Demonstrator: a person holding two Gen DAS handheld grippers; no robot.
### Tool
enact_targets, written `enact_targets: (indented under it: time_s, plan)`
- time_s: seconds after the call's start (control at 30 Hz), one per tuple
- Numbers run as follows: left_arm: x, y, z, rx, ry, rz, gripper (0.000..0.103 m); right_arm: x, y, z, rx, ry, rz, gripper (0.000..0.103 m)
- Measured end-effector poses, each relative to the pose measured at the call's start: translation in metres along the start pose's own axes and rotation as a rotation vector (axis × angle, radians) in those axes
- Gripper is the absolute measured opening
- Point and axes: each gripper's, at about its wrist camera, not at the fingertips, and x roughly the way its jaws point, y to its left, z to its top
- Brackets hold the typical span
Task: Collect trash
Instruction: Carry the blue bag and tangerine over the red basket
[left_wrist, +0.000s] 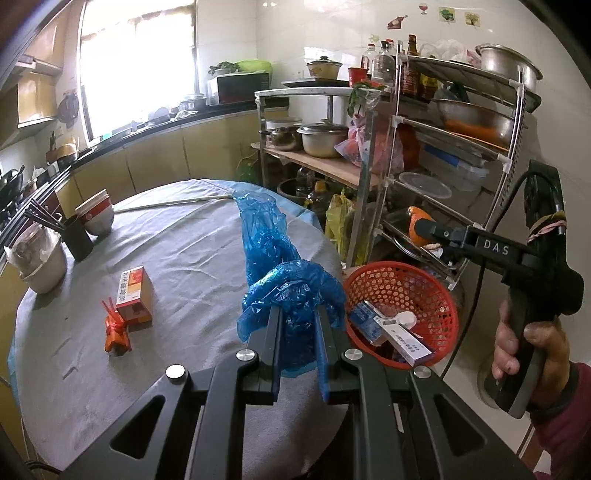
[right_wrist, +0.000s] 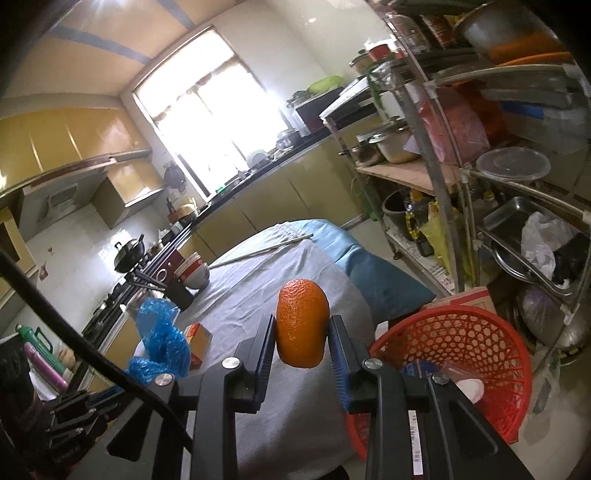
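Note:
My left gripper (left_wrist: 298, 313) is shut on a crumpled blue plastic bag (left_wrist: 266, 236), whose loose end trails up over the grey round table (left_wrist: 177, 258). My right gripper (right_wrist: 302, 334) is shut on a piece of orange peel (right_wrist: 303, 323), held just left of the red mesh basket (right_wrist: 476, 343). In the left wrist view the same basket (left_wrist: 399, 284) sits at the table's right edge holding small white and blue boxes (left_wrist: 391, 332), and the right gripper (left_wrist: 423, 227) with the orange peel (left_wrist: 415, 218) hangs above it. The blue bag (right_wrist: 162, 336) also shows in the right wrist view.
On the table lie an orange and white carton (left_wrist: 135, 293), a knotted orange wrapper (left_wrist: 116, 330), stacked bowls (left_wrist: 96, 216), a black chopstick holder (left_wrist: 75, 236) and a beige pot (left_wrist: 40, 262). A metal rack (left_wrist: 454, 140) full of pots stands right of the basket. A hand (left_wrist: 532, 350) grips the right tool.

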Motion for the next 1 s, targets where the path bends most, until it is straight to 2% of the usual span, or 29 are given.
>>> enact_targets:
  time_s: [0.33, 0.7, 0.87, 1.0]
  plan:
    - [0.002, -0.029, 0.020, 0.073, -0.013, -0.017, 0.017, -0.029, -0.023, 0.008, 0.041, -0.061, -0.010, 0.031]
    - [0.008, -0.083, 0.063, 0.148, -0.076, -0.159, 0.017, -0.106, -0.087, 0.023, 0.143, -0.193, -0.122, 0.031]
    - [0.009, -0.106, 0.071, 0.174, -0.095, -0.209, 0.017, -0.120, -0.113, 0.017, 0.205, -0.187, -0.136, 0.031]
    - [0.014, -0.117, 0.066, 0.197, -0.077, -0.225, 0.017, -0.119, -0.121, 0.007, 0.226, -0.155, -0.129, 0.031]
